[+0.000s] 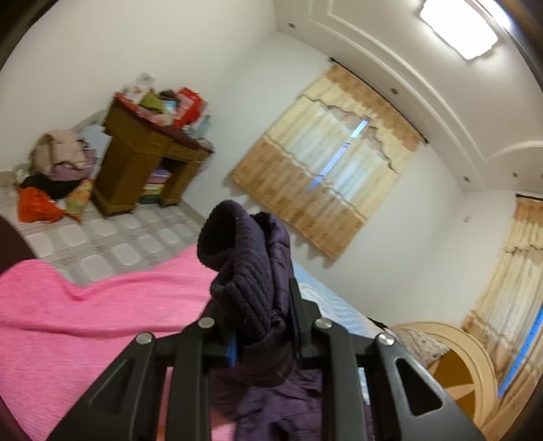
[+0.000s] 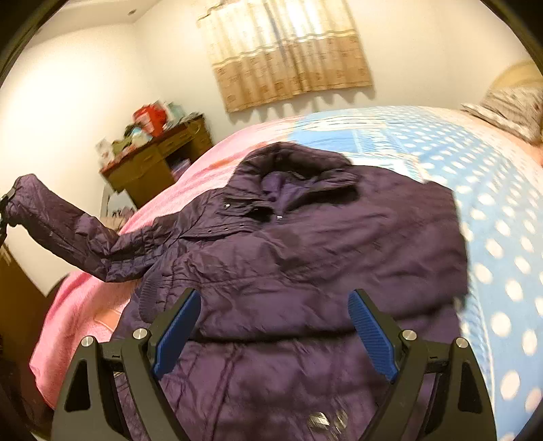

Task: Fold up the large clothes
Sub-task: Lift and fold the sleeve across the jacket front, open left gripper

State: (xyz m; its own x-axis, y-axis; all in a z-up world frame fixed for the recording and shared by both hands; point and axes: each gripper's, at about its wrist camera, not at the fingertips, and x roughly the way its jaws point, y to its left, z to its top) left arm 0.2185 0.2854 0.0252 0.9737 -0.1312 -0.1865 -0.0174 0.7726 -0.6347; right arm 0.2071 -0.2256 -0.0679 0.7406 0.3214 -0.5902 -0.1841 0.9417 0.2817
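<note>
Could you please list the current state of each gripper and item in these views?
left gripper: shut on the sleeve cuff, lifted off the bed.
right gripper: open, above the jacket body.
purple jacket: spread on the bed, collar away from the camera, one sleeve raised.
pink blanket: rumpled.
window curtains: closed.

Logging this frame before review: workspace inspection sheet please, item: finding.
Surface: bed, pink blanket at one side, blue polka-dot sheet at the other.
Job's things: purple jacket spread on the bed, collar away from the right camera; one sleeve lifted off the bed.
Clutter: clothes pile on the floor; boxes atop the wooden desk.
Grippers: left gripper shut on the sleeve's knit cuff; right gripper open above the jacket's lower part.
Cables: nothing seen.
Surroundings: curtains, ceiling light, headboard.
</note>
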